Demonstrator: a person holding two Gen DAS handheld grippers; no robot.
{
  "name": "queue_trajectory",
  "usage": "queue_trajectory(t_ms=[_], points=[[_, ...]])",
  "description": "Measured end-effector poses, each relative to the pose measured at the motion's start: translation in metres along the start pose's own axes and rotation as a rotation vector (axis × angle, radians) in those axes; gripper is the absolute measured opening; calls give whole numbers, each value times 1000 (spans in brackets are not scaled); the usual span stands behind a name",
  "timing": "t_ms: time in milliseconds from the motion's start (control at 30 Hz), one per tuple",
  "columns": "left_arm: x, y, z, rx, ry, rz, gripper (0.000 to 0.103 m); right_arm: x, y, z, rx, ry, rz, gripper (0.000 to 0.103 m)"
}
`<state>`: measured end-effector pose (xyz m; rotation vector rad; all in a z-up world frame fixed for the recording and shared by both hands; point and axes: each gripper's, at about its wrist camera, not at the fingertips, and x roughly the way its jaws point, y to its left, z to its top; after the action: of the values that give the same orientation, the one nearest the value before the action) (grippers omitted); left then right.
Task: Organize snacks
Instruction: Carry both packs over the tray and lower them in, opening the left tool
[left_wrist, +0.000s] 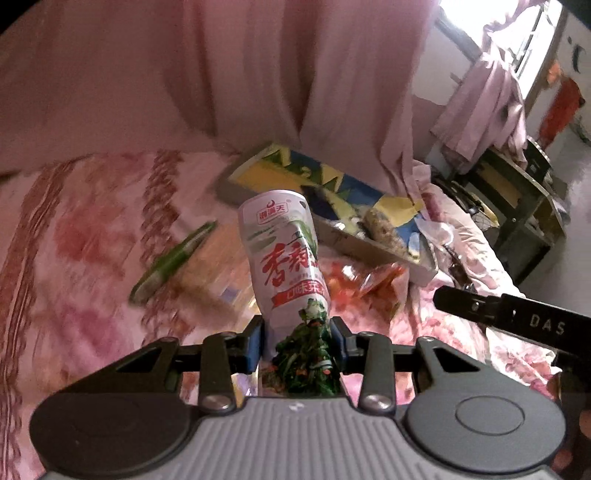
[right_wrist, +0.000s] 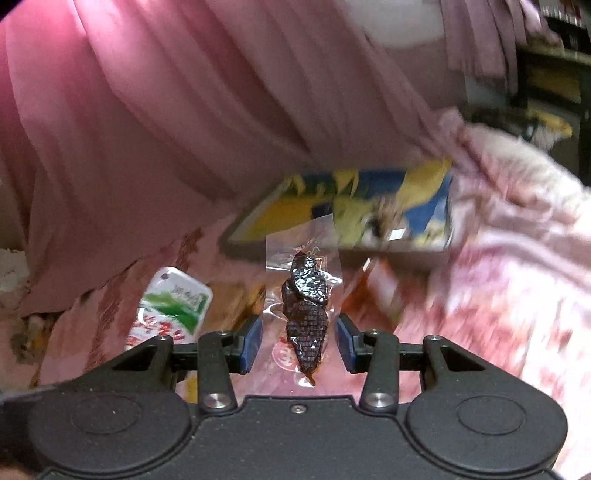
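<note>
Left wrist view: sits just behind its own blue-padded fingers (left_wrist: 255, 343), angled down over a bed with a pink floral sheet (left_wrist: 74, 236), close range.
Right wrist view: same mounting behind its fingers (right_wrist: 345, 341), angled down, close, motion-blurred.
Shared: a shallow cardboard box with a yellow-and-blue printed lining (left_wrist: 332, 192) (right_wrist: 369, 206), the pink hanging curtain (left_wrist: 221, 74) (right_wrist: 184, 110), the bed.

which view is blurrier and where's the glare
Right wrist view: heavy motion smear on the blue-and-yellow cardboard box, while the clear dark-snack packet stays sharp. Left wrist view: milder blur on the slim green packet; window blown out top right.
</note>
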<state>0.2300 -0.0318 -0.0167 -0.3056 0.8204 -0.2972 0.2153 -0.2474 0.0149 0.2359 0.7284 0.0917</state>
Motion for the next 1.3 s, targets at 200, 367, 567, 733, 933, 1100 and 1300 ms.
queue_trajectory(t_ms=[200, 367, 567, 733, 933, 1100, 1300], points=[[37, -21, 51, -20, -2, -54, 41, 34, -46, 26, 115, -88, -16, 45], [83, -48, 97, -15, -27, -96, 41, 65, -75, 55, 176, -165, -63, 45], [154, -74, 136, 15, -17, -106, 41, 101, -105, 84, 147, -226, -108, 46], [205, -81, 144, 10, 29, -101, 41, 130, -123, 87, 112, -193, -133, 46], [246, -83, 136, 24, 81, -58, 41, 156, -135, 89, 98, -155, -144, 46], [258, -86, 128, 59, 107, -34, 42, 174, -144, 85, 102, -97, -148, 46], [260, -91, 124, 80, 124, -3, 48, 183, -148, 85, 121, -66, -131, 47]])
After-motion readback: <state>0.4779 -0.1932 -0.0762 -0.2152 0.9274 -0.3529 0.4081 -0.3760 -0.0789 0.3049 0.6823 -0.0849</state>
